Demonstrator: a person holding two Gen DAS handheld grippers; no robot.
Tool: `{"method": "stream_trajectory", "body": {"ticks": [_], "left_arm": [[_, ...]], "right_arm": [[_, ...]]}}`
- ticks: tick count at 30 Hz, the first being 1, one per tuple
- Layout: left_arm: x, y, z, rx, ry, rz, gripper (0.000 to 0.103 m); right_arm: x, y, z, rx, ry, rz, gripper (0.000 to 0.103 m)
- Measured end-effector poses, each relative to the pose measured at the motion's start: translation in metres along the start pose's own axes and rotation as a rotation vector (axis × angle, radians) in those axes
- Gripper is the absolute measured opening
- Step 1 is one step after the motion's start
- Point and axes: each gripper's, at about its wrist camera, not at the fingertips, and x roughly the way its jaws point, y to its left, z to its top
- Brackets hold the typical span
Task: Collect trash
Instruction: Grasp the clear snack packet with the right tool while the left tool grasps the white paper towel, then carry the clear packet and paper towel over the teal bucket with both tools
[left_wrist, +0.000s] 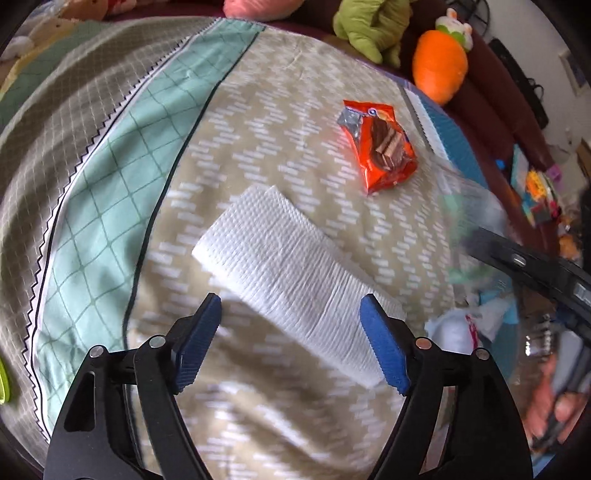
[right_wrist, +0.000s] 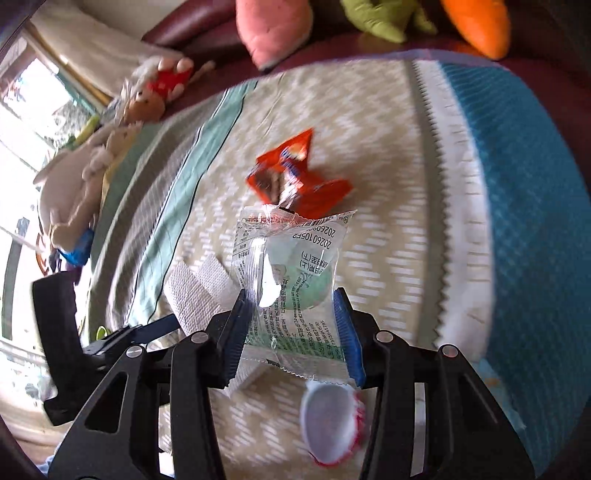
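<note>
- My left gripper (left_wrist: 291, 314): jaws spread, nothing pinched; white napkin (left_wrist: 291, 273) lies just beyond its tips.
- My right gripper (right_wrist: 291, 306): clamped on clear wrapper (right_wrist: 291, 269).
- Orange snack packet (right_wrist: 295, 177): farther ahead, on bedspread (right_wrist: 388, 147).

Clear plastic wrapper (right_wrist: 291, 280), lying just in front of the orange snack packet (right_wrist: 295, 177): printed date code "20260105F2", seen upside down along the edge nearest that packet; a second, partly hidden line beside it begins "2026". Below these, blocks of small Chinese print, upside down and too fine to read, on clear and green panels. Orange snack packet: a round blue-and-white logo near its top edge, lettering blurred, not legible.
</note>
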Motion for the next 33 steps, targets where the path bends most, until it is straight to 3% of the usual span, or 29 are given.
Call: {"method": "stream_trajectory", "body": {"ticks": [1, 2, 5, 8, 21, 33], "left_arm": [[0.002, -0.004, 0.000, 0.005, -0.004, -0.008, 0.070], [0.003, -0.010, 0.000, 0.015, -0.009, 0.000, 0.053], [0.008, -0.026, -0.002, 0.054, -0.018, 0.027, 0.024], [0.013, -0.039, -0.003, 0.074, -0.038, 0.055, 0.007], [-0.041, -0.100, 0.017, 0.178, -0.181, 0.038, 0.005], [-0.068, -0.236, 0.003, 0.417, -0.223, -0.094, 0.005]], "right_arm": [[-0.006, -0.004, -0.002, 0.009, -0.010, -0.001, 0.044], [-0.010, -0.008, -0.002, 0.016, -0.016, -0.002, 0.044], [-0.027, -0.022, -0.007, 0.044, -0.047, -0.012, 0.044], [-0.041, -0.038, -0.013, 0.075, -0.074, -0.015, 0.044], [-0.103, -0.094, -0.036, 0.192, -0.204, -0.017, 0.044], [-0.188, -0.166, -0.080, 0.324, -0.384, -0.044, 0.044]]}}
